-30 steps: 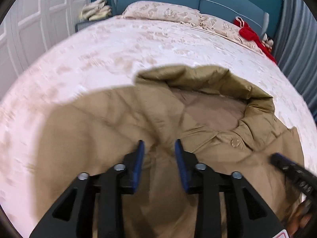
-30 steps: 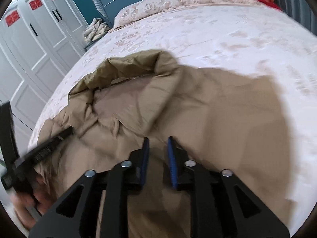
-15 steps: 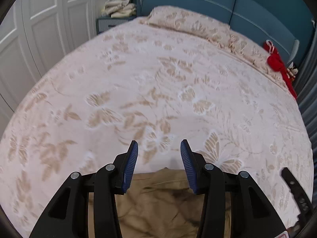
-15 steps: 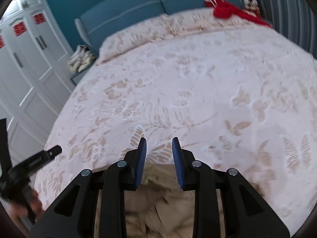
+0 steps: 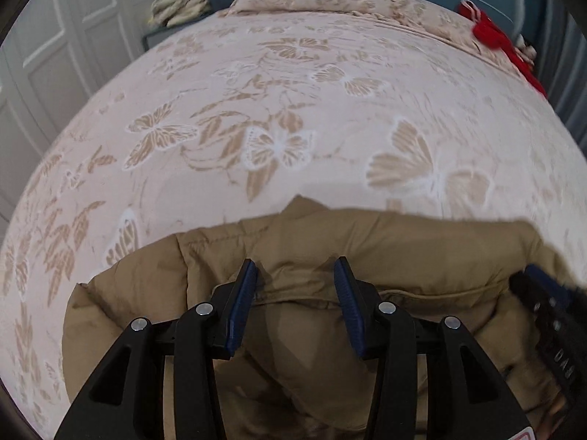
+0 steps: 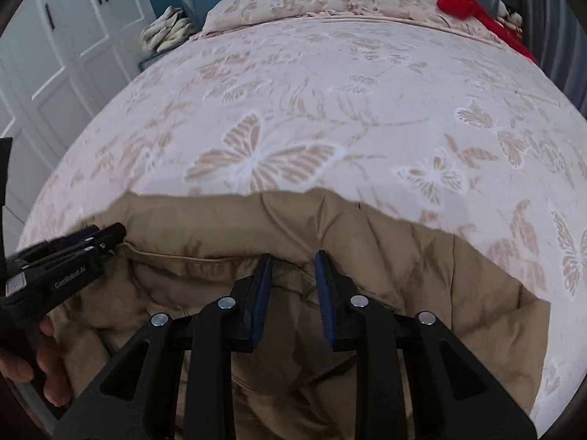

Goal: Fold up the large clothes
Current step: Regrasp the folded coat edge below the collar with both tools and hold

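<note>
puffy tan quilted coat (image 5: 367, 249) bunched on butterfly bedspread (image 5: 293, 110), a fold clenched in left gripper (image 5: 295, 275) and right gripper (image 6: 291, 267)

The coat (image 5: 367, 249) is tan, padded and quilted, lying crumpled at the near end of the bed. Its far edge runs as an uneven, puffy fold across the cover, peaking in a small point near the middle. Just nearer than that fold a stitched seam (image 6: 183, 256) crosses the fabric side to side, like a hem or flap edge. Below it the cloth sinks into soft creases and shadowed hollows. One quilted panel (image 5: 121, 300) bulges out at the left side.
</note>
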`<state>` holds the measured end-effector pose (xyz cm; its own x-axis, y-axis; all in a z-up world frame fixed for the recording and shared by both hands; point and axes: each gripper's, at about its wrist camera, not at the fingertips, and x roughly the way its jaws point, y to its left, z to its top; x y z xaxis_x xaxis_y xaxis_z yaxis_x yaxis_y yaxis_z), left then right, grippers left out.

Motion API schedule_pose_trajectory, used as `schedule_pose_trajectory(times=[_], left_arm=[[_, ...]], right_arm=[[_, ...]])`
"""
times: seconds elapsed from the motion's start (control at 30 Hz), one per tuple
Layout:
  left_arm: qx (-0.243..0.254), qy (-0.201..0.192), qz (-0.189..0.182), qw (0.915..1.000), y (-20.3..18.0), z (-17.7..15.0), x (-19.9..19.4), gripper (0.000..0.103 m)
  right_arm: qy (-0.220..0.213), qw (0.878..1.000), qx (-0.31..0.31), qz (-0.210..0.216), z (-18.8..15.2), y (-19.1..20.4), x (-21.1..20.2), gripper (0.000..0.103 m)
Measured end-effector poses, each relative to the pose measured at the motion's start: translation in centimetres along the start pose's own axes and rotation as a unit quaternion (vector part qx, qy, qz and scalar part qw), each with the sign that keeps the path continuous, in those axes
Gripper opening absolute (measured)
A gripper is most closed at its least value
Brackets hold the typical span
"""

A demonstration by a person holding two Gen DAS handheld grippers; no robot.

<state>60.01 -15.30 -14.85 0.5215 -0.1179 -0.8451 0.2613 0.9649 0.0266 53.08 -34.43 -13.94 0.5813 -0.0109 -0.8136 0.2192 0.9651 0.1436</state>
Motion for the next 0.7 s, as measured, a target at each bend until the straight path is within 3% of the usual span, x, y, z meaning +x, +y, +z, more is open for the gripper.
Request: schedule_pose_trajectory(times=[0.33,0.7], left_arm=[[0.007,-0.060,0.027,0.9978,-1.0,-1.7,1.7,0.045],[0.012,-0.094,0.052,0.9941,-1.6,-2.4,1.8,0.045]], right_arm=[[-0.031,0.999,-0.007,-0.019,-1.5,0.4,2.0,0.022],[-0.061,0.998,-0.011,-0.018,-2.2,0.4,2.1,0.022]])
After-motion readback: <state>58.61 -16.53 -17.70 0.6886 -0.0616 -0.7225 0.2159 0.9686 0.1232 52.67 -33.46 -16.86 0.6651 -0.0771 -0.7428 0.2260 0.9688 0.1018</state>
